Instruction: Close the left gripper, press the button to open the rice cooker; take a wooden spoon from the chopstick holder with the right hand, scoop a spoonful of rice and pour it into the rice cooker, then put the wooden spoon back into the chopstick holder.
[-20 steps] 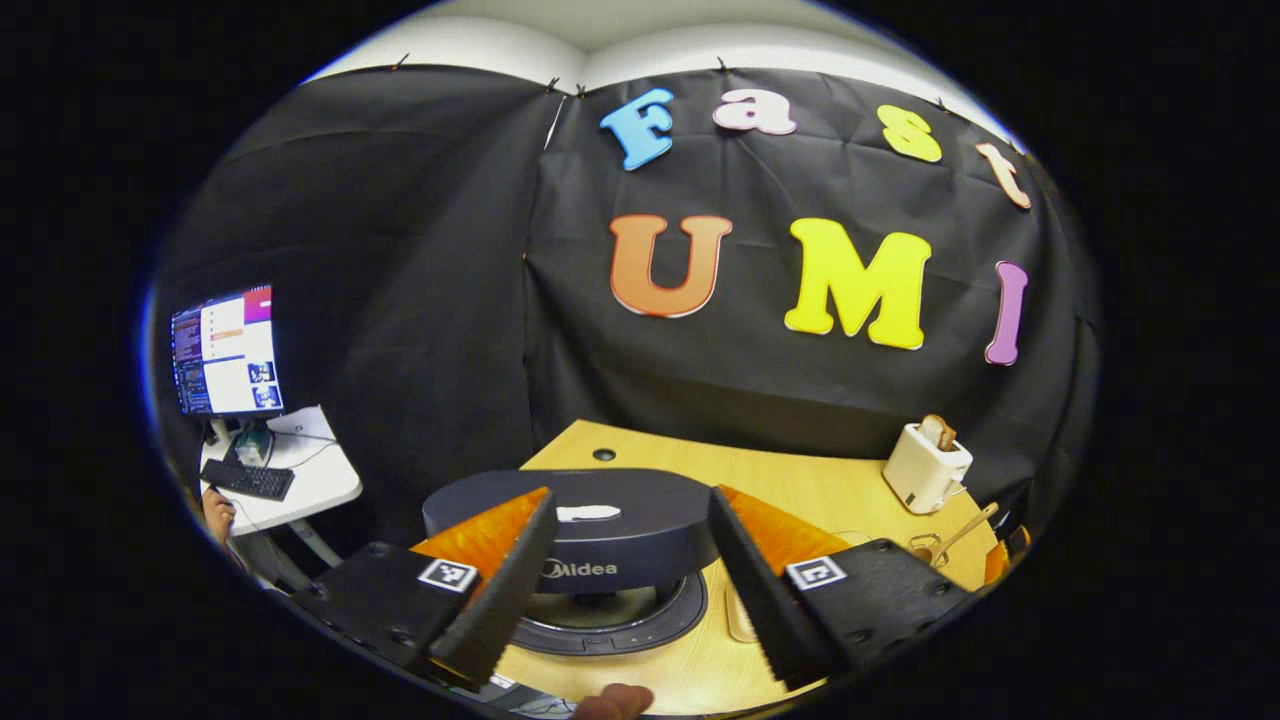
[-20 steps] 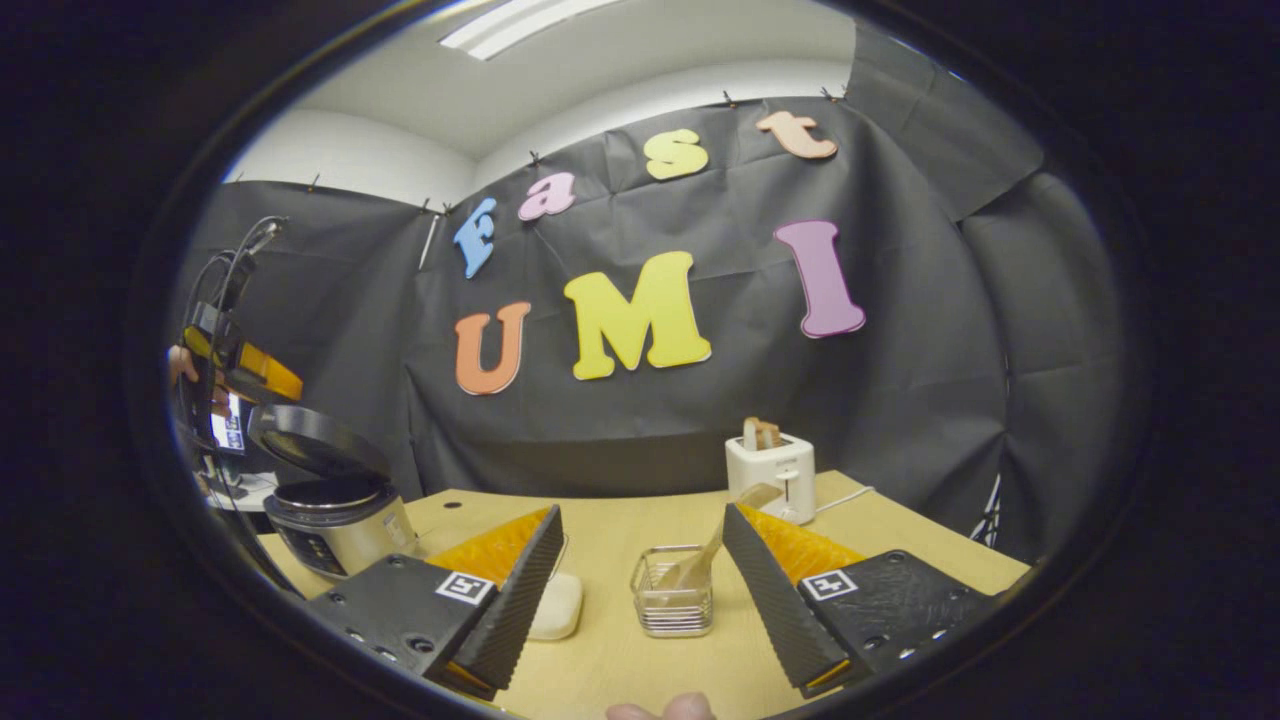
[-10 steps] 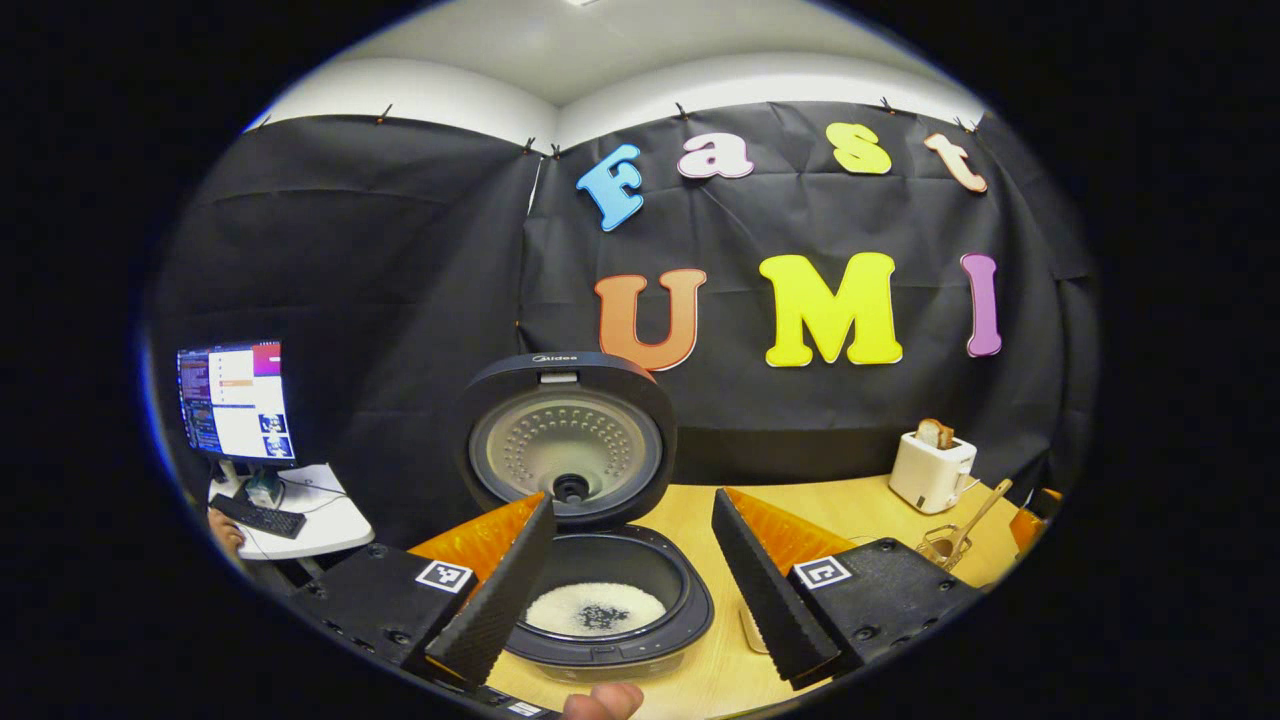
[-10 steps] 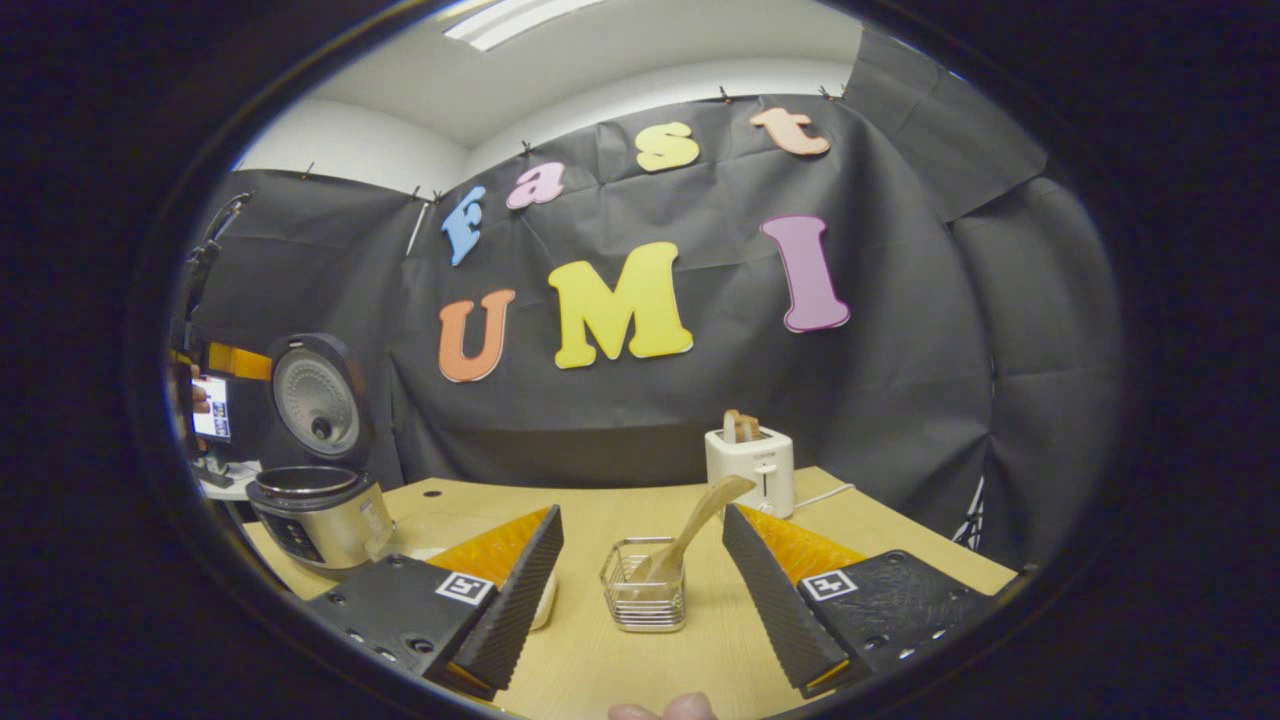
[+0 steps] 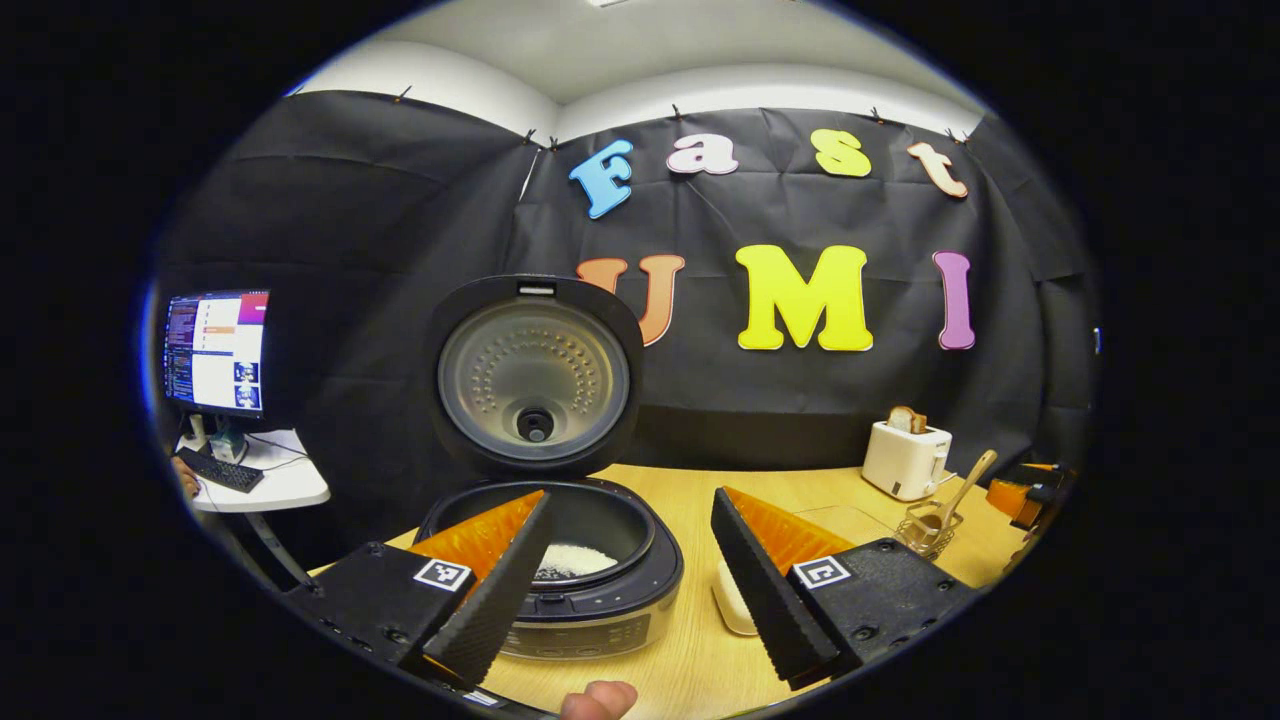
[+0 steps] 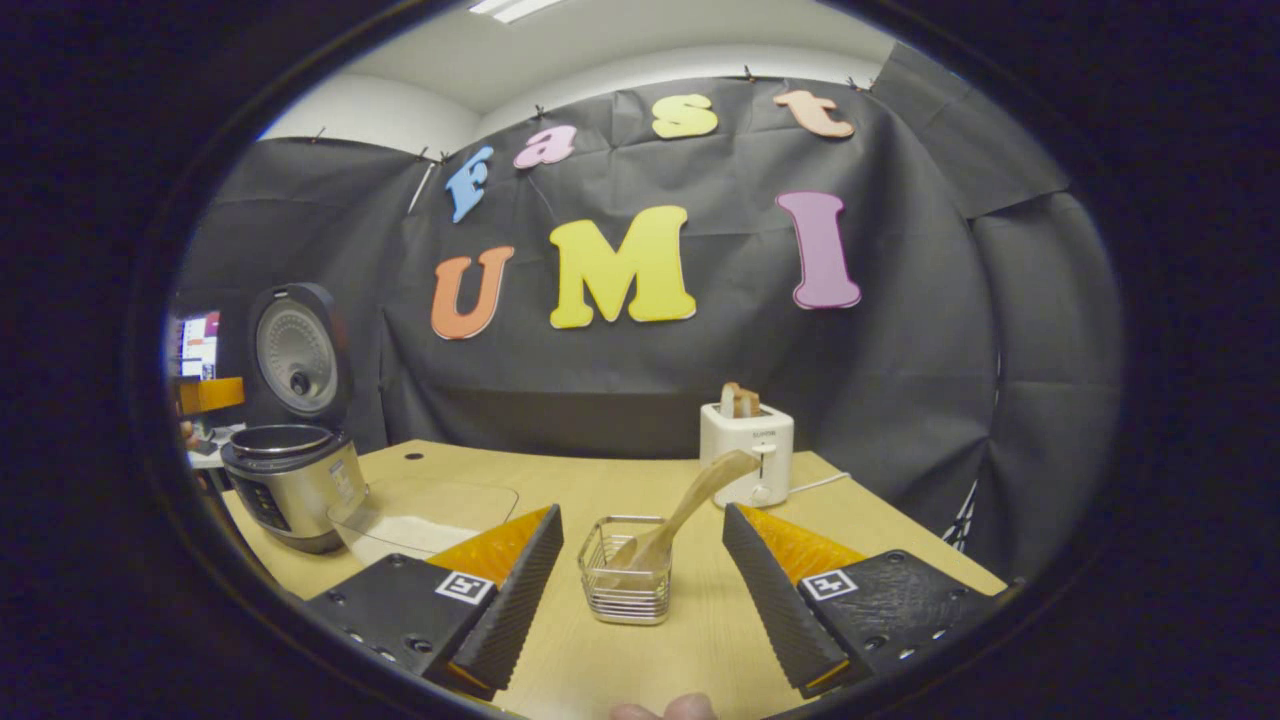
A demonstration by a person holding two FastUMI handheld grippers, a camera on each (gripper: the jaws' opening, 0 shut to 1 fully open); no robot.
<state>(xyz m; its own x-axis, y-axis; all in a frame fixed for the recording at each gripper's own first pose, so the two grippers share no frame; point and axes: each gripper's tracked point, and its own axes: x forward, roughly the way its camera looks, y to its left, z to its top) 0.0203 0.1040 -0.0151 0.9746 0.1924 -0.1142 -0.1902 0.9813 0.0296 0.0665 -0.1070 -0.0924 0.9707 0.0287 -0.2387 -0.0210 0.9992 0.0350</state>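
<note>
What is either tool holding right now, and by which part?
Nothing. The left tool and right tool are open and empty; the wooden spoon stands untouched in the chopstick holder.

Left tool and right tool both gape, holding nothing.

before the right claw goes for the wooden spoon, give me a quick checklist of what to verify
1. Rice cooker lid open: ok, it stands upright and rice shows in the pot.
2. Right claw open and empty: ok, jaws wide apart.
3. Wooden spoon in the chopstick holder: ok, handle leans up to the right.
4. Holder lined up with the claw: ok, it sits between the fingers, farther off.
5. Path to the handle free: ok, the toaster stands well behind.
6. Left claw out of the way: cannot tell; it is open, just in front of the cooker.
</note>
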